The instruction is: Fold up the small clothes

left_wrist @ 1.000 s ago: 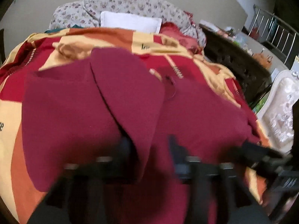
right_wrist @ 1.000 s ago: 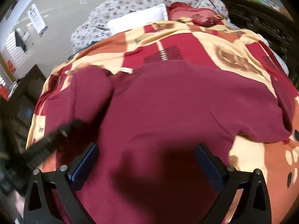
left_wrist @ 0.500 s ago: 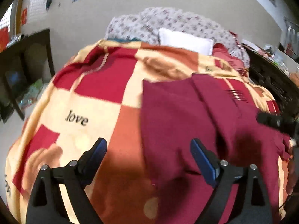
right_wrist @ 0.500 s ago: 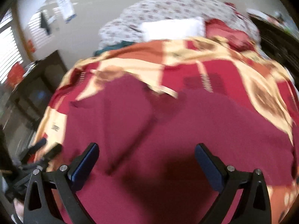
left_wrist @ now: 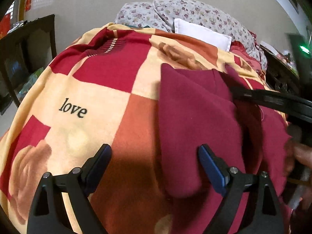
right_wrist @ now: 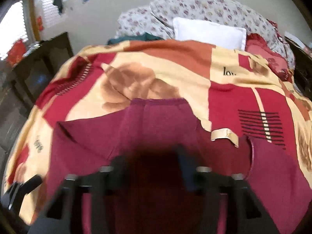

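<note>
Lying smooth, a soft maroon garment [left_wrist: 197,120] covers the checked fleece blanket [left_wrist: 93,89].

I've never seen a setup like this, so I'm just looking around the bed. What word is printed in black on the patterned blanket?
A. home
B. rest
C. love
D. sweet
C: the word "love" stands in black letters on a cream square of the blanket, left of the dark red garment in the left wrist view.
</note>
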The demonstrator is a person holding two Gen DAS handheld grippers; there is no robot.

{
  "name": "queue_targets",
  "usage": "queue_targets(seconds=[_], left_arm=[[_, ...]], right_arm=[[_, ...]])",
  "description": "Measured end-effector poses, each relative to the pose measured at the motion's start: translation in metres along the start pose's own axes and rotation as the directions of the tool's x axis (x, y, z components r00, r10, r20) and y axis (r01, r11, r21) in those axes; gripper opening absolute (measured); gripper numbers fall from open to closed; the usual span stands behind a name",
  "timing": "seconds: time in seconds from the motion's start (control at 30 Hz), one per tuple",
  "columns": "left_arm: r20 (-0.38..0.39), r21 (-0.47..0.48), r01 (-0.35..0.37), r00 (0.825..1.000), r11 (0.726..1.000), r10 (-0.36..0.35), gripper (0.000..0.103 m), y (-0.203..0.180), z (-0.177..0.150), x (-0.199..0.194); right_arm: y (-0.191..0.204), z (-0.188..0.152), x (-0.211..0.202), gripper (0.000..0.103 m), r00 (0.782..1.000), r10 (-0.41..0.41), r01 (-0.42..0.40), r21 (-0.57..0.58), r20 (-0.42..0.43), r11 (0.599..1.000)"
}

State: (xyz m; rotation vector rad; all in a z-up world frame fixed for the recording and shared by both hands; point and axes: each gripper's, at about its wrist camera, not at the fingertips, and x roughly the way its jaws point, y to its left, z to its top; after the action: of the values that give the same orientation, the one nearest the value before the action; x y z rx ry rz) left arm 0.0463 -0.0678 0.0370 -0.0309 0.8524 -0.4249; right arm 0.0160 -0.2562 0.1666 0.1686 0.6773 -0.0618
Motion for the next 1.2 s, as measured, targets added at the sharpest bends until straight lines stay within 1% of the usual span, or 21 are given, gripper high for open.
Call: queue_targets(seconds=[0.03, 0.07, 0.1, 0.2, 0.27, 0.3, 0.4, 0.47, 0.5, 0.53, 0.6, 0.63, 0.77, 0.83, 0.87, 0.9, 0.93, 0.97, 1.0, 1.07, 1.2], left_arm=[[0.005, -0.007, 0.001, 1.0, 1.0, -0.001, 0.09, 0.001, 0.001, -0.001], [0.011, -0.016, 0.007, 1.0, 1.0, -0.007, 0.09, 0.002, 0.002, -0.003], [0.016, -0.021, 0.011, 1.0, 1.0, -0.011, 0.09, 0.002, 0.003, -0.006], [0.034, -0.025, 0.016, 0.999, 1.0, -0.015, 0.09, 0.002, 0.003, -0.014], [0.035, -0.02, 0.012, 0.999, 1.0, -0.011, 0.09, 0.0, 0.002, -0.015], [0.033, -0.018, 0.011, 0.999, 1.0, -0.01, 0.09, 0.0, 0.002, -0.014], [0.019, -0.013, 0.008, 1.0, 1.0, -0.008, 0.09, -0.003, -0.001, -0.009], [0.012, -0.007, 0.005, 1.0, 1.0, -0.004, 0.09, -0.007, -0.002, -0.008], [0.011, 0.001, 0.003, 1.0, 1.0, -0.003, 0.09, -0.009, -0.003, -0.008], [0.013, 0.011, 0.001, 1.0, 1.0, -0.001, 0.09, -0.011, -0.003, -0.009], [0.02, 0.03, -0.013, 1.0, 0.999, 0.012, 0.09, -0.015, -0.004, -0.011], [0.023, 0.036, -0.017, 1.0, 0.999, 0.016, 0.09, -0.016, -0.003, -0.013], [0.036, 0.023, -0.017, 0.999, 1.0, 0.017, 0.09, -0.014, -0.002, -0.017], [0.034, 0.011, -0.017, 0.999, 1.0, 0.017, 0.09, -0.011, -0.002, -0.018], [0.031, 0.009, -0.018, 0.999, 1.0, 0.018, 0.09, -0.01, -0.001, -0.018], [0.029, 0.008, -0.02, 0.999, 1.0, 0.02, 0.09, -0.009, -0.001, -0.018], [0.029, 0.007, -0.024, 0.999, 1.0, 0.023, 0.09, -0.008, -0.001, -0.019], [0.031, 0.005, -0.026, 0.999, 1.0, 0.025, 0.09, -0.007, -0.001, -0.019], [0.035, 0.002, -0.028, 0.999, 1.0, 0.028, 0.09, -0.006, 0.0, -0.02], [0.041, -0.01, -0.027, 0.999, 1.0, 0.027, 0.09, -0.004, 0.002, -0.021], [0.05, -0.017, -0.019, 0.999, 1.0, 0.02, 0.09, -0.005, 0.005, -0.023]], right_arm=[[-0.007, -0.002, -0.011, 0.017, 1.0, 0.02, -0.02, 0.013, 0.012, 1.0], [-0.014, -0.003, -0.023, 0.015, 0.999, 0.026, -0.027, 0.025, 0.033, 0.999], [-0.023, -0.005, -0.038, 0.01, 0.998, 0.03, -0.032, 0.041, 0.058, 0.999], [-0.059, -0.021, -0.082, 0.01, 0.991, 0.073, -0.088, 0.125, 0.115, 0.988], [-0.083, -0.044, -0.108, 0.01, 0.989, 0.07, -0.091, 0.16, 0.133, 0.983], [-0.093, -0.057, -0.117, 0.01, 0.989, 0.061, -0.084, 0.176, 0.132, 0.981], [-0.118, -0.104, -0.123, 0.011, 0.995, 0.079, -0.091, 0.219, 0.066, 0.971], [-0.135, -0.133, -0.116, 0.036, 0.995, 0.098, -0.104, 0.27, 0.036, 0.957], [-0.144, -0.143, -0.113, 0.069, 0.995, 0.098, -0.099, 0.309, 0.018, 0.946], [-0.155, -0.152, -0.111, 0.084, 0.994, 0.111, -0.109, 0.355, 0.014, 0.928], [-0.17, -0.16, -0.117, 0.082, 0.985, 0.163, -0.175, 0.403, 0.065, 0.898], [-0.172, -0.16, -0.121, 0.082, 0.985, 0.153, -0.172, 0.402, 0.078, 0.899], [-0.166, -0.142, -0.129, 0.082, 0.991, 0.053, -0.09, 0.331, 0.12, 0.939], [-0.158, -0.13, -0.121, 0.082, 0.996, -0.035, 0.011, 0.268, 0.085, 0.963], [-0.156, -0.127, -0.113, 0.081, 0.994, -0.088, 0.072, 0.239, 0.058, 0.968], [-0.156, -0.124, -0.108, 0.065, 0.992, -0.115, 0.103, 0.219, 0.042, 0.97], [-0.154, -0.123, -0.102, 0.036, 0.99, -0.138, 0.13, 0.194, 0.031, 0.972], [-0.153, -0.124, -0.099, 0.023, 0.988, -0.153, 0.145, 0.173, 0.031, 0.974], [-0.153, -0.125, -0.1, 0.013, 0.986, -0.161, 0.154, 0.158, 0.034, 0.975], [-0.151, -0.124, -0.104, 0.006, 0.987, -0.152, 0.145, 0.14, 0.042, 0.979], [-0.144, -0.114, -0.133, 0.005, 0.976, -0.193, 0.186, 0.074, 0.105, 0.98]])
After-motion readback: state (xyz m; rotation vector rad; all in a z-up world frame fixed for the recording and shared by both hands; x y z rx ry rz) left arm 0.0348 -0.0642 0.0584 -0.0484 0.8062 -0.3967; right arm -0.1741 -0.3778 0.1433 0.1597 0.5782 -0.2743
